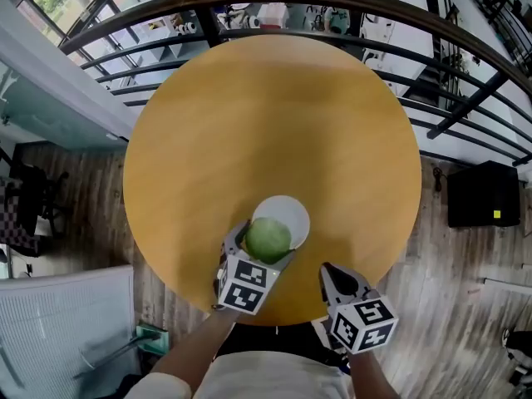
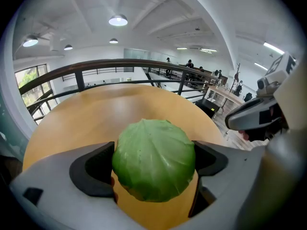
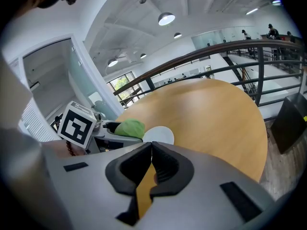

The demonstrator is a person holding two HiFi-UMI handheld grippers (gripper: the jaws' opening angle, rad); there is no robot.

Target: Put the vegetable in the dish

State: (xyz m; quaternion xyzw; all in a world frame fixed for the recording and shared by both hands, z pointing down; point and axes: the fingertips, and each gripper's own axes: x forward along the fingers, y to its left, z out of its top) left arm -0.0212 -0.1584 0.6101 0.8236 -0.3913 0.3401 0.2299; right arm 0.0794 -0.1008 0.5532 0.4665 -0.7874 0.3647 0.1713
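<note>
Currently the cabbage [image 1: 268, 239] is being gripped between the jaws of the left gripper [image 1: 264, 249], which is being held forward above the near edge of the white dish [image 1: 293, 209]. The right gripper [image 1: 327, 271] is being held beside it at the table [image 1: 274, 123] edge, jaws pressed together, empty.

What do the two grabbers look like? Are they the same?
Yes, they match. The left gripper and the right gripper are light grey with black padded jaws. Each has a white cube with black square markers on it. The person wears a pale top.
</note>
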